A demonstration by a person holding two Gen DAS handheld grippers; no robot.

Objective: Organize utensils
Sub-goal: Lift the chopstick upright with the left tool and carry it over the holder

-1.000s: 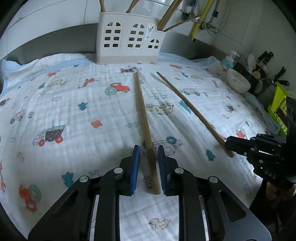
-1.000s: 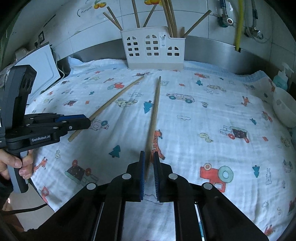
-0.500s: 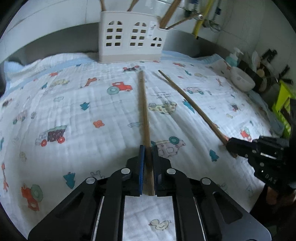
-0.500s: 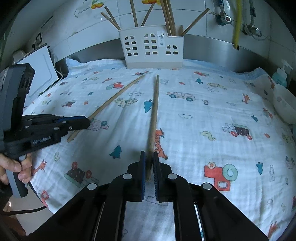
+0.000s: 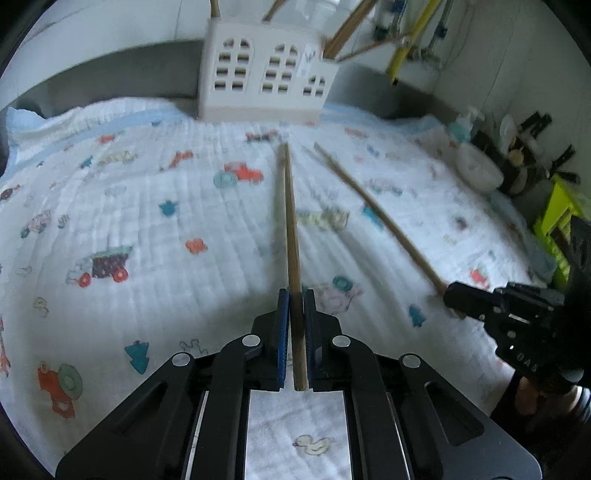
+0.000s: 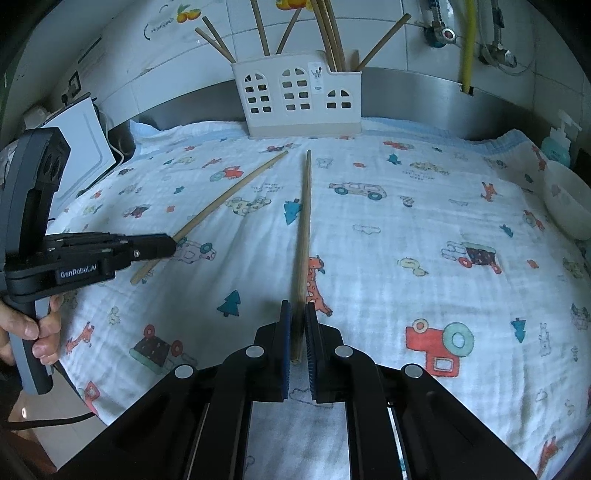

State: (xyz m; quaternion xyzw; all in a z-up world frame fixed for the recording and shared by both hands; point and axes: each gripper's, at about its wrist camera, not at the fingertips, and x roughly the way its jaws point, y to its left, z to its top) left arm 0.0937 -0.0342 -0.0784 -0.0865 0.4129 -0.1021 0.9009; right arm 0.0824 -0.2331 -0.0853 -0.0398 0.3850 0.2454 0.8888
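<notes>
Since a second ago the left gripper (image 5: 293,295) has gone from straddling its long wooden chopstick (image 5: 290,221) with fingers apart to clamping it near the butt end; the stick runs up the middle of the left wrist frame toward the white house-shaped plastic utensil holder (image 5: 266,79) at upper centre, and its far end looks raised off the cloth, though blur makes that uncertain; the right gripper (image 6: 297,308) has kept its blue-padded fingers (image 6: 284,332) pinched on the second wooden chopstick (image 6: 304,221), which lies along the centre of the right wrist frame pointing at the same holder; both sticks rest over the white quilted cloth printed with cartoon vehicles (image 6: 424,221); in the right wrist view the left-held stick slants from lower left to just below the holder, its tip near the other stick's tip but apart; more wooden chopsticks (image 6: 328,33) stand upright or leaning in the holder; a white bowl (image 6: 569,199) sits at the right edge of the cloth.
</notes>
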